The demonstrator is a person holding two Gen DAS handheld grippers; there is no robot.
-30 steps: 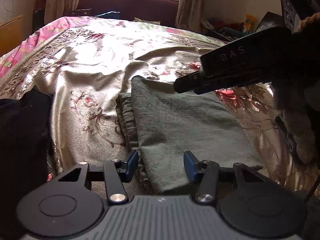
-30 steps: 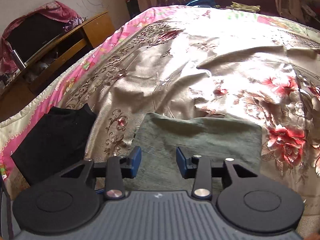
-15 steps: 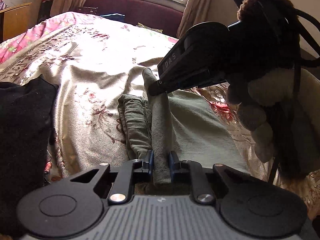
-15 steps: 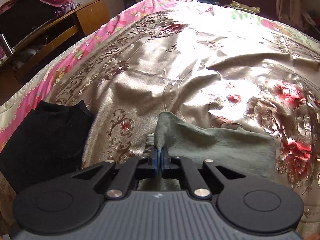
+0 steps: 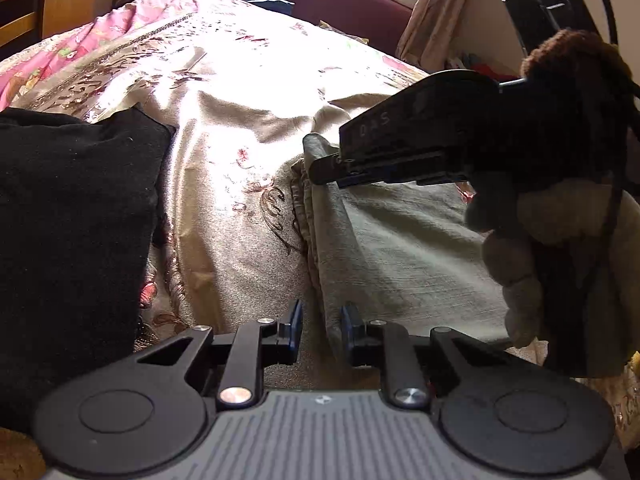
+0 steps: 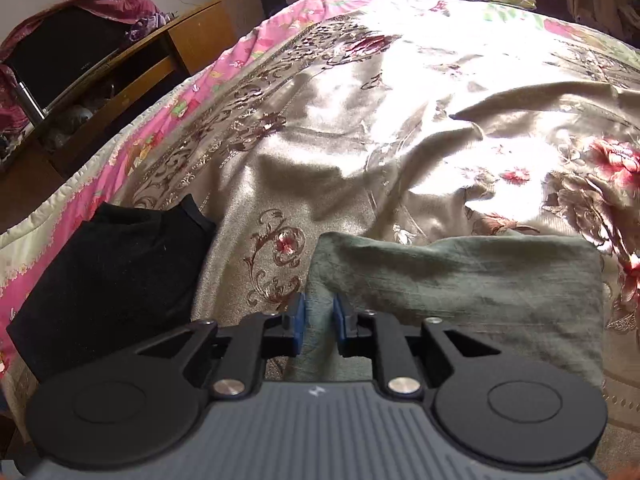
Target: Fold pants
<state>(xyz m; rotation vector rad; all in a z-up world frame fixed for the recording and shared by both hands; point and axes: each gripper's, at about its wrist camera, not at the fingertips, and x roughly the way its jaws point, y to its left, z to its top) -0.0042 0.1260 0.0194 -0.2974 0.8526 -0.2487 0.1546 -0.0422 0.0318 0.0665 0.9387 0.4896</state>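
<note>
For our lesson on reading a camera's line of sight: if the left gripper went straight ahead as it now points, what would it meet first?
Most likely the near edge of the green pants, lying just beyond the open left gripper on the bedspread; depth is unclear.

Under me, a bed with a shiny floral cover, pink border at its left edge. Folded grey-green pants lie flat on it. A black garment lies to their left, apart, cover showing between.
</note>
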